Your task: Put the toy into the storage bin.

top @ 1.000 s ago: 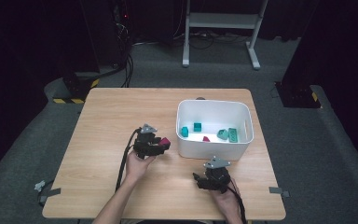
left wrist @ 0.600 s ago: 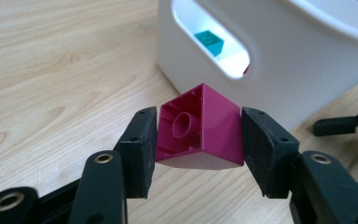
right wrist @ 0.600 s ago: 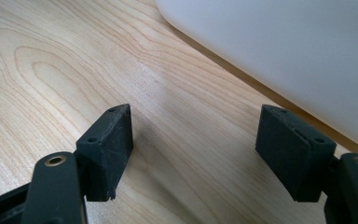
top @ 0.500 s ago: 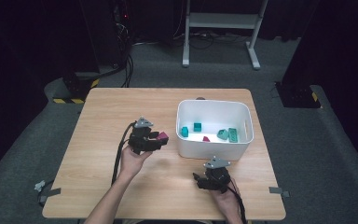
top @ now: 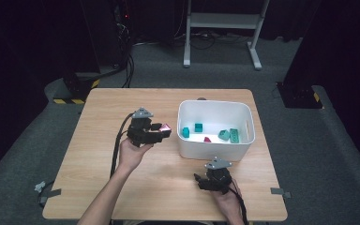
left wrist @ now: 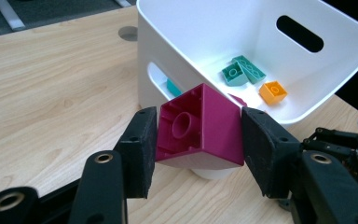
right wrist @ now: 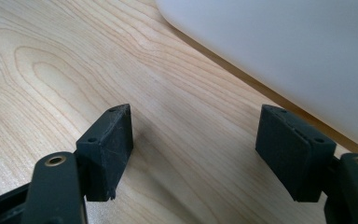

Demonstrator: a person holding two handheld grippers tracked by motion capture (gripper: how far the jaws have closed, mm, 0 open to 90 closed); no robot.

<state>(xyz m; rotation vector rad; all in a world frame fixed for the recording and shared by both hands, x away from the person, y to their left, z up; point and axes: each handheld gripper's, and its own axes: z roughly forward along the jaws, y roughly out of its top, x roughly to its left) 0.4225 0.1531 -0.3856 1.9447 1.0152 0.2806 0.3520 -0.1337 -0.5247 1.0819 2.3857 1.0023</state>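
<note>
A magenta brick [top: 166, 127] hangs above the table just left of the white bin [top: 214, 108], and my left gripper [top: 165, 130] is shut on it. In the left gripper view the brick [left wrist: 200, 126] sits tilted between both pads, hollow underside facing the camera, with the bin [left wrist: 177, 51] right behind it. My right gripper [top: 199, 179] lies low on the table in front of the bin. In the right gripper view its jaws [right wrist: 193, 140] stand open with only bare wood between them.
Inside the bin lie teal bricks [left wrist: 242, 71], an orange brick [left wrist: 273, 92] and a small magenta piece [top: 207, 139]. The bin's white wall [right wrist: 284, 42] rises close ahead of my right gripper. Bare wooden tabletop [top: 108, 117] spreads to the left.
My left gripper has risen off the table with the magenta brick still in its jaws. The right gripper has stayed where it was.
</note>
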